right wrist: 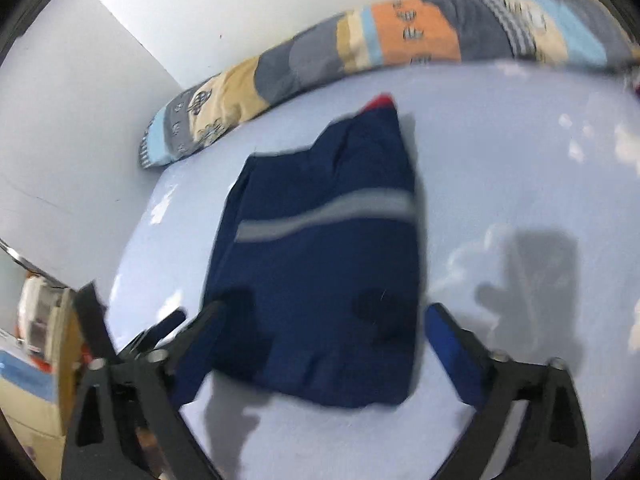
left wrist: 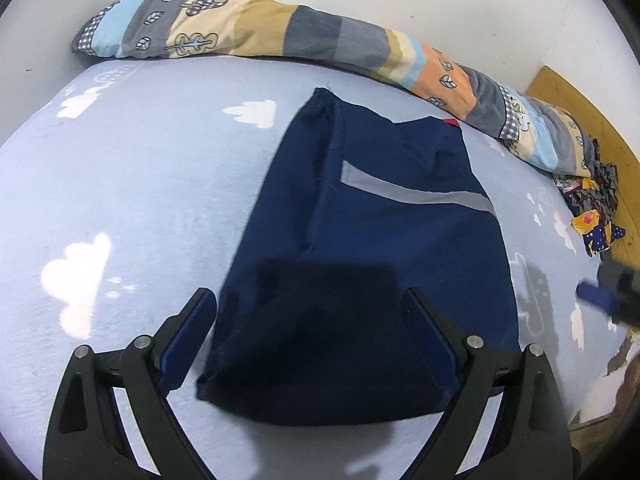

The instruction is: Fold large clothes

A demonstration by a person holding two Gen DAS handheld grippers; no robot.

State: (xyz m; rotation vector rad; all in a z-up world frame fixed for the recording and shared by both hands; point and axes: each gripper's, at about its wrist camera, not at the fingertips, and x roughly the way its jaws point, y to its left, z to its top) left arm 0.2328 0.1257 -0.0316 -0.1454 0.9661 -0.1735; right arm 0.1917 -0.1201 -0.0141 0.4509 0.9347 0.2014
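A navy garment [left wrist: 360,248] with a grey reflective stripe and a red tab lies folded and flat on the light blue bed sheet [left wrist: 140,200]. My left gripper [left wrist: 308,296] is open and empty, hovering above the garment's near end. In the right wrist view the same garment [right wrist: 320,264] lies below my right gripper [right wrist: 324,308], which is open and empty above its near edge. The right gripper also shows blurred at the right edge of the left wrist view [left wrist: 612,296]. The right wrist view is motion-blurred.
A long patchwork pillow [left wrist: 280,32] lies along the white wall at the bed's far edge. A pile of colourful clothes [left wrist: 592,208] sits at the far right by a wooden floor. Furniture and boxes [right wrist: 36,340] stand left of the bed.
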